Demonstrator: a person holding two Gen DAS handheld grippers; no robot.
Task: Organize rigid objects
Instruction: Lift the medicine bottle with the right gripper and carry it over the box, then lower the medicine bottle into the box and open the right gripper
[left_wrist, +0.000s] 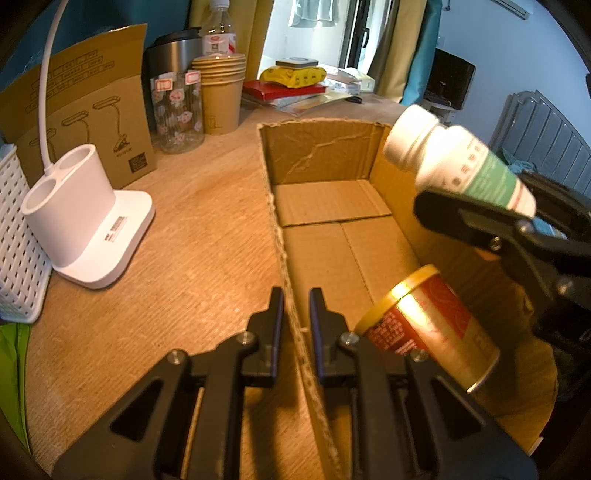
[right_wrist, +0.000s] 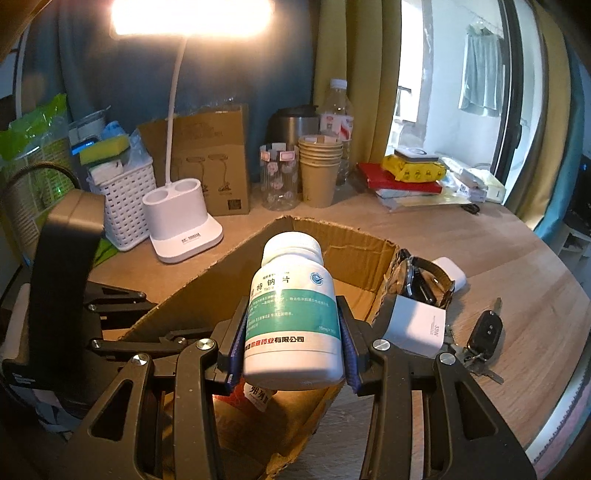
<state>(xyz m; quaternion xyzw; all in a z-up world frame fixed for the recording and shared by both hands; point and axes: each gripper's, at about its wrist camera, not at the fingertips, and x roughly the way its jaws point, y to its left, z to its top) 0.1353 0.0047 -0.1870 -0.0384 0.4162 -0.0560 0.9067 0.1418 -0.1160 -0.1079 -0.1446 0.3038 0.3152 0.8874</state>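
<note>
An open cardboard box (left_wrist: 321, 155) lies on the wooden desk. My left gripper (left_wrist: 296, 314) is shut on the box's left wall, with the cardboard edge pinched between its pads. A white pill bottle (right_wrist: 291, 314) with a green label is held over the box, tilted cap-forward, and my right gripper (right_wrist: 293, 332) is shut on its sides. In the left wrist view the same bottle (left_wrist: 461, 162) and right gripper (left_wrist: 491, 221) hang above the box's right side. A red and yellow can (left_wrist: 428, 325) lies on its side inside the box, near the front right.
Left of the box stand a white lamp base (right_wrist: 184, 229), a white basket (right_wrist: 125, 199), a glass jar (left_wrist: 177, 114) and stacked paper cups (left_wrist: 221, 92). Right of the box lie a watch (right_wrist: 424, 277), a white charger (right_wrist: 417, 325) and a car key (right_wrist: 487, 332).
</note>
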